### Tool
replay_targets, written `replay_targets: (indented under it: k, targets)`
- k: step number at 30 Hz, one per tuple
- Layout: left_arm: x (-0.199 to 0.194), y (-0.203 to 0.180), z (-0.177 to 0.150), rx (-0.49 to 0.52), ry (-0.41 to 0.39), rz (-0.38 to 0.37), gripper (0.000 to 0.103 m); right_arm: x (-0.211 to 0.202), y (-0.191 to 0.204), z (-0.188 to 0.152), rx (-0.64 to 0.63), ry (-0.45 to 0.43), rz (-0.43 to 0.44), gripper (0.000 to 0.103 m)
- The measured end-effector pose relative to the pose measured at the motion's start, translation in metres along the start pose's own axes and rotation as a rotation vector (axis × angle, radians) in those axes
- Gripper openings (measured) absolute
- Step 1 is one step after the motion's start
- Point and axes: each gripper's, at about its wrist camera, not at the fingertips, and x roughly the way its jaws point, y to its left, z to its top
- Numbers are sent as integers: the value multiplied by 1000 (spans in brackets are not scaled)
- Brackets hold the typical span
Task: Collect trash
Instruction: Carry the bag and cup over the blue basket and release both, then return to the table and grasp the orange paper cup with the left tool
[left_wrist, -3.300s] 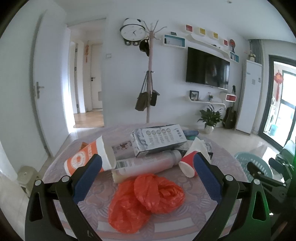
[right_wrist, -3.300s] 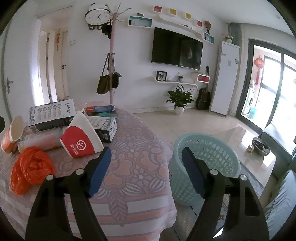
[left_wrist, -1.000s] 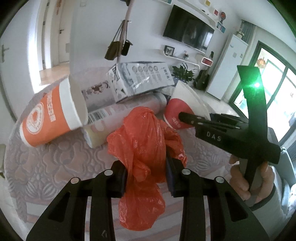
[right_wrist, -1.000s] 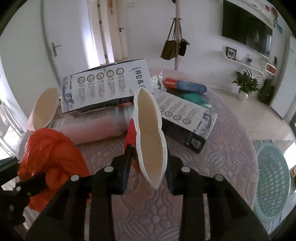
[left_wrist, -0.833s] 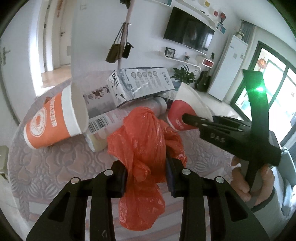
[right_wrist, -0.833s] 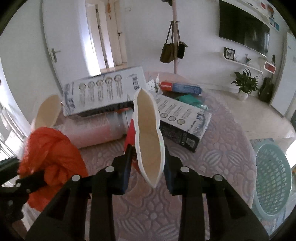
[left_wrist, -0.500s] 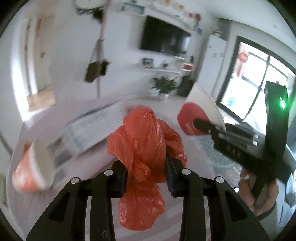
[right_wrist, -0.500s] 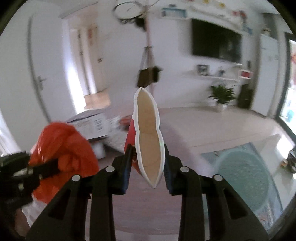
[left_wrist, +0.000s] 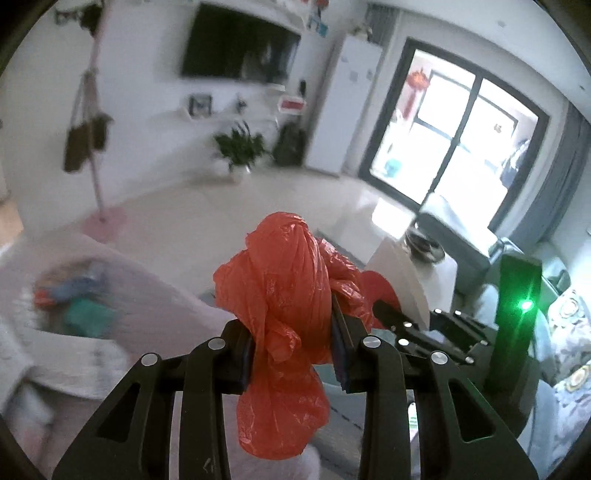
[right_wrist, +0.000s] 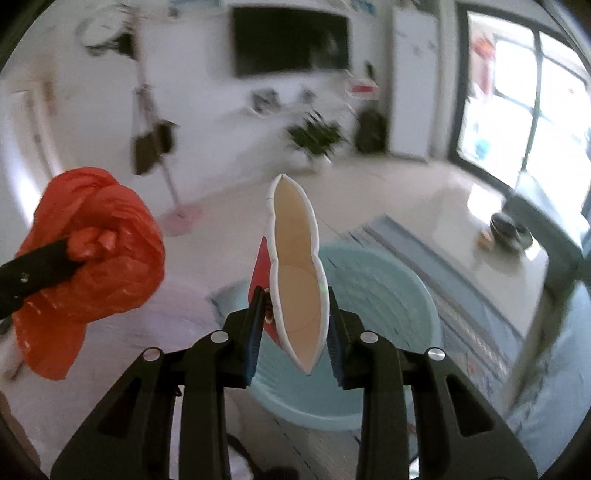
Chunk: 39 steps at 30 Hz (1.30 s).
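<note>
Left wrist: table (left_wrist: 155, 295) blurred

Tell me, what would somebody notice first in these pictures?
Probably the bright orange plastic bag, bunched up and pinched in the left claw. Next, the squashed red paper cup squeezed in the right claw, held above a light blue basket on the floor.

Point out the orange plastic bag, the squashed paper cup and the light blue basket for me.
orange plastic bag (left_wrist: 284, 295): left wrist view, bunched middle above the jaws.
squashed paper cup (right_wrist: 297, 280): right wrist view, pale inner wall.
light blue basket (right_wrist: 388, 291): right wrist view, inner wall right of the cup.
</note>
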Motion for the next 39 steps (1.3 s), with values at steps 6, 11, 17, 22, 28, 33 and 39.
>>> replay_targets:
  k: [6,11,17,22,28,33,39]
  targets:
    - [76,-6,-7,12,138,-14,33,52,-35,-20,105,146,-56,30]
    - [93,-7,-13,28,158,-19,44,65,-45,-25,135,175,-68,32]
    - [63,-9,-17,35,83,-35,74,52,-44,-18,145,127,-66,54]
    - [26,-10,-17,29,6,-44,80,27,-31,-10,122,65,-45,54]
    - [-34,-5,-20,16,-100,-8,80,-15,5,-3,54,-28,9,54]
    - [-98,10,-30,6,-198,75,82,-59,51,3,-30,-131,94,55]
    - [-179,50,-50,-56,-300,197,86,-104,117,0,-146,-233,200,61]
